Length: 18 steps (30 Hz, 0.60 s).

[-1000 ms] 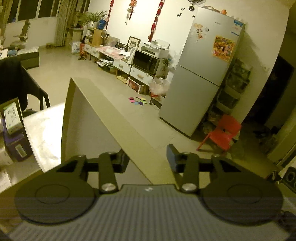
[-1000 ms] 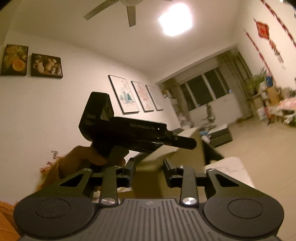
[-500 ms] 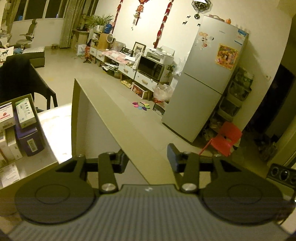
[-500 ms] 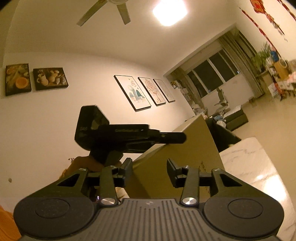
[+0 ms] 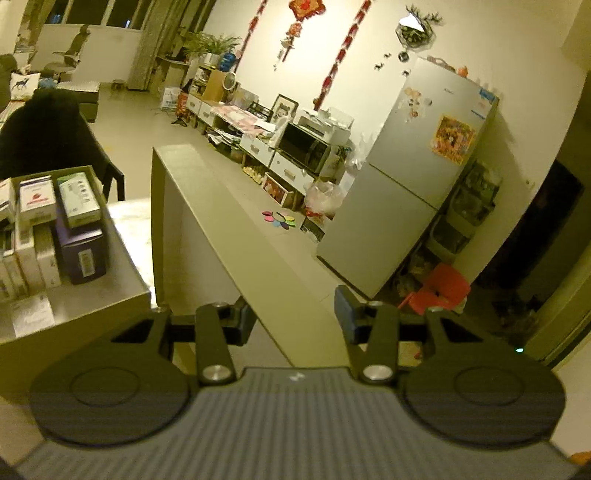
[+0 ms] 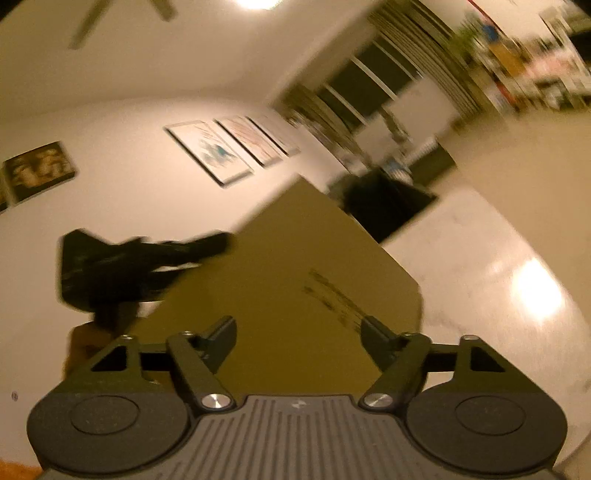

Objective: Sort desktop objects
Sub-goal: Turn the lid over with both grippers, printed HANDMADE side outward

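While nearing brown open tray of small cartons (image 5: 74,332), newly in view at left on pale tabletop (image 5: 129,210), keeps tan flat cardboard panel (image 5: 221,221) clamped in left tongs (image 5: 293,314); spreads right tongs (image 6: 297,328) off it, leaving one-handed carry.

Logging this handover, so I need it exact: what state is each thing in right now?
left gripper, shut on cardboard panel.
right gripper, jaws opening, panel between them, unpressed.
cardboard panel, standing on edge.
storage box, open, cartons inside.
fridge, doors closed.
ceiling light, on.
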Each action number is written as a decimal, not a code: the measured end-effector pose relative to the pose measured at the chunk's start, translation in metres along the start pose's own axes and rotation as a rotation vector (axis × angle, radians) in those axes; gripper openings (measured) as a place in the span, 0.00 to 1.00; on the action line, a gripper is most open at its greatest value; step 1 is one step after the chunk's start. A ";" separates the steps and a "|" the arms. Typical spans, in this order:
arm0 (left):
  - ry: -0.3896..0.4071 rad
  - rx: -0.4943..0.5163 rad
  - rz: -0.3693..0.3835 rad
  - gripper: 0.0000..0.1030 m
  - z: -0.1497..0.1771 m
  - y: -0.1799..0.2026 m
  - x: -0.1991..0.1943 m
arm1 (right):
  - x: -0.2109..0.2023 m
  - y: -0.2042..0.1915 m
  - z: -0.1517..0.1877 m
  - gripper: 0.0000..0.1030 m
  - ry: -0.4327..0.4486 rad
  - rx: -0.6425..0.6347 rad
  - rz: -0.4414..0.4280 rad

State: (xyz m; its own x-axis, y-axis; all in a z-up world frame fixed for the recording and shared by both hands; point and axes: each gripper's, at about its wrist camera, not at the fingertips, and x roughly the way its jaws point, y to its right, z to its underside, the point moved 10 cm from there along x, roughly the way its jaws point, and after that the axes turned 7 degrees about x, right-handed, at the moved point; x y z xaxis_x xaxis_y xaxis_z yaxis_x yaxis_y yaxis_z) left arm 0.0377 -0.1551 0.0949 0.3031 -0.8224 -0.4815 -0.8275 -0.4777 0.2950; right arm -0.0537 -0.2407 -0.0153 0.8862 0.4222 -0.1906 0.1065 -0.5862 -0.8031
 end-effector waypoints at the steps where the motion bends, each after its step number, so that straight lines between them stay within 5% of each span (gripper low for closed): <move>1: 0.008 -0.010 -0.001 0.42 0.003 -0.004 -0.004 | 0.006 0.005 0.002 0.76 -0.018 0.017 0.013; 18: 0.093 -0.169 -0.049 0.45 0.037 -0.057 -0.044 | 0.073 0.053 0.037 0.76 -0.188 0.095 0.150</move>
State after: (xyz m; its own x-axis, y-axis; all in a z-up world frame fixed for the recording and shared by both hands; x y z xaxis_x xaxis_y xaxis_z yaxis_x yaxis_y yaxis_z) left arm 0.0544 -0.0803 0.0686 0.3898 -0.8184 -0.4223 -0.7222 -0.5562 0.4112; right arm -0.0004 -0.2153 -0.0927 0.7887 0.4617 -0.4059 -0.0702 -0.5883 -0.8056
